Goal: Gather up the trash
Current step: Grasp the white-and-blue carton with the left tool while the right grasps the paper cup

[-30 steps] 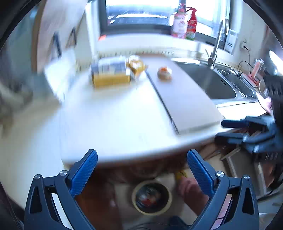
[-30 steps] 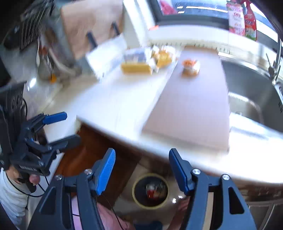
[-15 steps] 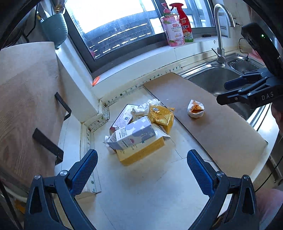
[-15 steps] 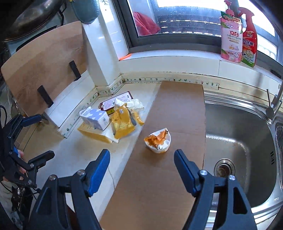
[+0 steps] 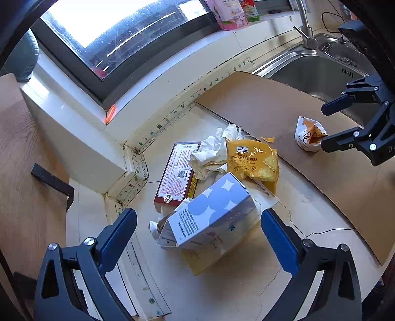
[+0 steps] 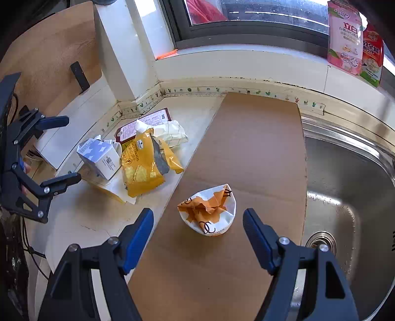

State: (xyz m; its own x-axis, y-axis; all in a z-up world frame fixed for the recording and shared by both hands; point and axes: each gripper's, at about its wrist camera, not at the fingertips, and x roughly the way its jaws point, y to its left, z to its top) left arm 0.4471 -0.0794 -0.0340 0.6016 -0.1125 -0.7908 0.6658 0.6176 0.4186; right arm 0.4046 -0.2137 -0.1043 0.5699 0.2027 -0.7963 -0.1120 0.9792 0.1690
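Daylight pours through a dark-framed window (image 6: pixel 246 22) above a white sill (image 6: pixel 246 56). The pale desk (image 5: pixel 246 284) meets a white pillar (image 6: pixel 123 49) in the corner. A brown board (image 6: pixel 246 148) lies beside the steel sink (image 6: pixel 345 185), tap (image 5: pixel 305 27) behind. Two bottles (image 6: pixel 345 37) stand on the sill.

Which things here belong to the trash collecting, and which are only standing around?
For the job:
crumpled cup wrapper
yellow cracker bag
blue-white carton
red box
white crumpled paper

Just there:
cardboard sheet
sink
faucet
pink pouch
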